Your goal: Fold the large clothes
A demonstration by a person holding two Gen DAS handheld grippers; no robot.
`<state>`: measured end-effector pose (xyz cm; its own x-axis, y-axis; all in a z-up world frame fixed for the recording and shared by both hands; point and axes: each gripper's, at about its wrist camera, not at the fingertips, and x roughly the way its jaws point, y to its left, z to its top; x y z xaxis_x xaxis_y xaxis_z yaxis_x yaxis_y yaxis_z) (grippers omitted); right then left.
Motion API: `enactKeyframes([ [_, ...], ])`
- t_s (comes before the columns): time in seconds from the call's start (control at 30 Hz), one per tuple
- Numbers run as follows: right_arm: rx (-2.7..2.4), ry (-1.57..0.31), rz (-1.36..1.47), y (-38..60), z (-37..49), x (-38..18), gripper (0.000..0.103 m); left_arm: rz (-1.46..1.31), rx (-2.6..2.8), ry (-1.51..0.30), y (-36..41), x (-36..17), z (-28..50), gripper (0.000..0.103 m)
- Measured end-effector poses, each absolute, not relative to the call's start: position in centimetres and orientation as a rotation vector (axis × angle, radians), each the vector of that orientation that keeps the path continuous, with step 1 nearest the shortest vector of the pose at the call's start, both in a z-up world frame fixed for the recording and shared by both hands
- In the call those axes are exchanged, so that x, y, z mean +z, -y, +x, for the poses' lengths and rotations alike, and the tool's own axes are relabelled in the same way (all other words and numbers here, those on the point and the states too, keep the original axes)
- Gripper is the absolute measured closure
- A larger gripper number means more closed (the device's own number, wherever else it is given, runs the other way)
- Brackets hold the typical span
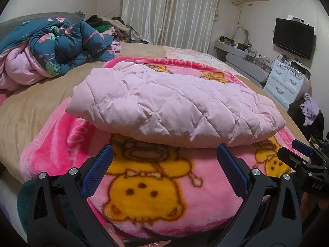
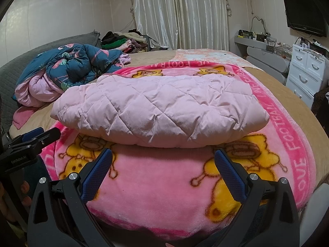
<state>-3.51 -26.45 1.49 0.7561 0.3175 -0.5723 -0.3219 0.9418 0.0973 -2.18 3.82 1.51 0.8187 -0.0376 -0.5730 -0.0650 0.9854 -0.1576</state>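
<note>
A pale pink quilted jacket (image 1: 168, 103) lies folded into a thick bundle on a pink cartoon blanket (image 1: 148, 185) on the bed; it also shows in the right wrist view (image 2: 160, 107). My left gripper (image 1: 165, 150) is open and empty, its fingers just short of the bundle's near edge. My right gripper (image 2: 163, 154) is open and empty, also just before the near edge. The right gripper shows at the right edge of the left wrist view (image 1: 296, 154). The left gripper shows at the left edge of the right wrist view (image 2: 35, 138).
A crumpled blue flamingo duvet (image 1: 61, 47) lies at the bed's far left. A clothes pile (image 2: 125, 39) sits by the curtains. White drawers (image 2: 306, 70), a grey shelf (image 2: 265, 51) and a wall TV (image 1: 293, 38) stand along the right wall. The tan bedsheet (image 1: 37, 107) surrounds the blanket.
</note>
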Motion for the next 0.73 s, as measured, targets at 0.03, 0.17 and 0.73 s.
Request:
enactKeyframes([
  [0.03,0.347,-0.623,-0.009,26.5,-3.5,1.5,0.004,-0.174,0.019,-0.615,-3.9,1.5,-2.0,0.009],
  [0.17,0.340,-0.623,-0.016,26.6,-3.3,1.5,0.004,-0.175,0.009,-0.616,-3.7,1.1,-2.1,0.009],
  [0.73,-0.092,-0.519,0.154,43.9,-1.5,3.8,0.004,-0.256,0.308,-0.708,-19.3,0.2,4.1,0.009],
])
